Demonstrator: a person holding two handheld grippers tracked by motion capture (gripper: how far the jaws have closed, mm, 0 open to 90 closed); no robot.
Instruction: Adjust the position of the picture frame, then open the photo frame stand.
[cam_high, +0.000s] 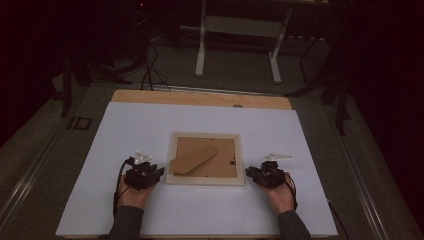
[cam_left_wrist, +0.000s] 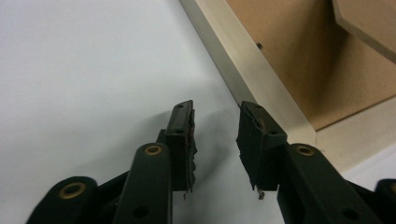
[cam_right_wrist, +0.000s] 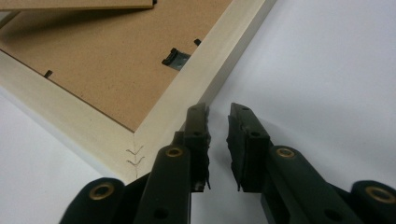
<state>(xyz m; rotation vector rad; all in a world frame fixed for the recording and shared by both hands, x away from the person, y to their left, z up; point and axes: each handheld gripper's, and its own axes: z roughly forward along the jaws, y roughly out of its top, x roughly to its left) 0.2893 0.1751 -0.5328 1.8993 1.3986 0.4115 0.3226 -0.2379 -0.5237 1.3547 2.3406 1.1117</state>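
Frame: pale wooden picture frame (cam_high: 205, 159) lies face down at centre of the white sheet (cam_high: 150, 125).
Left gripper (cam_high: 161, 171): lower left, jaws parted, empty.
Right gripper (cam_high: 247, 171): lower right, narrow gap, empty.

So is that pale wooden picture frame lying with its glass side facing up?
No, the pale wooden picture frame lies back up, showing its brown backing board and stand.

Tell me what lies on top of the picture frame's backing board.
A brown stand flap lies slantwise on the backing board of the picture frame. The board beneath it is covered, as is the frame's front, which faces down.
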